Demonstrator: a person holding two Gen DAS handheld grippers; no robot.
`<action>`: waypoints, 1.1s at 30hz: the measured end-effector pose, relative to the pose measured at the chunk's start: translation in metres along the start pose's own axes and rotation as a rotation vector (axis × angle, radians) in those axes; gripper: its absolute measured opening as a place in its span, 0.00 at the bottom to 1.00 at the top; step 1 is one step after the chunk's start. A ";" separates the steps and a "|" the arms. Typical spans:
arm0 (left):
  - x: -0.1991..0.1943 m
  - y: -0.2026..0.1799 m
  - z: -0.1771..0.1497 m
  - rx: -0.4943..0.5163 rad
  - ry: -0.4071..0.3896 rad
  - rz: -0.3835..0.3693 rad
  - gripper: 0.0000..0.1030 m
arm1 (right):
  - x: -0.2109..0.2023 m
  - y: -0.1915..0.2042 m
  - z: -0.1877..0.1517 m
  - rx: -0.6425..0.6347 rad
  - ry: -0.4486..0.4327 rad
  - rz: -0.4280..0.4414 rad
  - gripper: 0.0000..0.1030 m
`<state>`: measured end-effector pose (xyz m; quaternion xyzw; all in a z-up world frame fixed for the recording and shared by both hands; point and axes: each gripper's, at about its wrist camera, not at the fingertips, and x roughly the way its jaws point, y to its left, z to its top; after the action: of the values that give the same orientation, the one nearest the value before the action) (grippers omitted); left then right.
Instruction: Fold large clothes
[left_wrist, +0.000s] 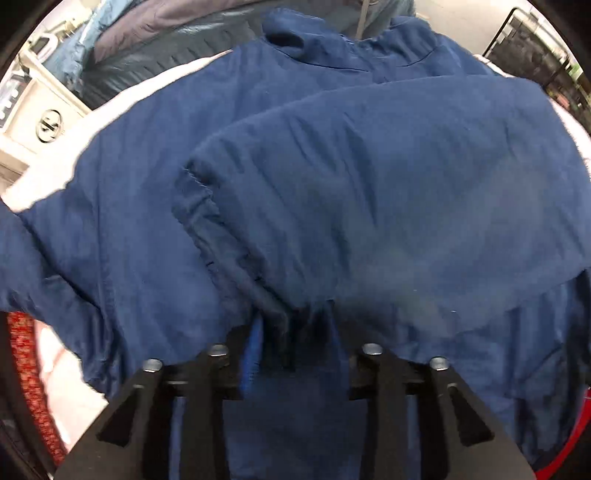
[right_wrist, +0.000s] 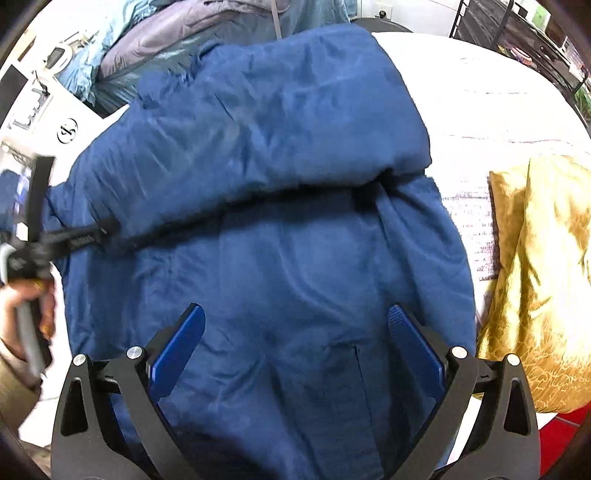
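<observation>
Right wrist view first: my right gripper (right_wrist: 295, 343) is hanging with its jaws spread wide and nothing between the blue pads (right_wrist: 177, 350), hovering just above the lower body of the blue jacket (right_wrist: 280, 229). From the left wrist view, my left gripper (left_wrist: 295, 354) is pointing down into the same cloth with its jaws standing partly apart; a ridge of fabric is sitting between them, though blur is keeping me from saying whether the pads are pressing on it. In the right view that gripper is showing at the jacket's left edge, near the end of the sleeve (right_wrist: 258, 122), with a hand (right_wrist: 26, 314) on its handle. The jacket is lying spread on the pale bed cover (right_wrist: 480, 122), and the sleeve is lying folded across its chest, so I am judging the first fold as made. The other sleeve and the final halving of the body are looking still undone. A gold cushion (right_wrist: 539, 280) is resting just beside the jacket's right edge.
</observation>
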<state>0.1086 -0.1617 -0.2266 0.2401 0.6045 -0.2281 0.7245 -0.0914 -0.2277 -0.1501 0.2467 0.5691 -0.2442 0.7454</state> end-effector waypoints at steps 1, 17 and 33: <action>-0.007 0.002 0.001 -0.011 -0.011 0.028 0.51 | -0.005 0.002 0.004 -0.003 -0.020 0.002 0.95; -0.041 -0.027 0.044 0.015 -0.126 -0.058 0.74 | 0.022 0.029 0.113 -0.163 -0.092 -0.078 0.95; 0.040 -0.036 0.032 0.004 0.032 -0.061 0.95 | 0.123 0.044 0.086 -0.299 0.035 -0.390 0.96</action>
<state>0.1178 -0.2114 -0.2640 0.2268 0.6224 -0.2474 0.7071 0.0281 -0.2596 -0.2456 0.0232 0.6484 -0.2921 0.7026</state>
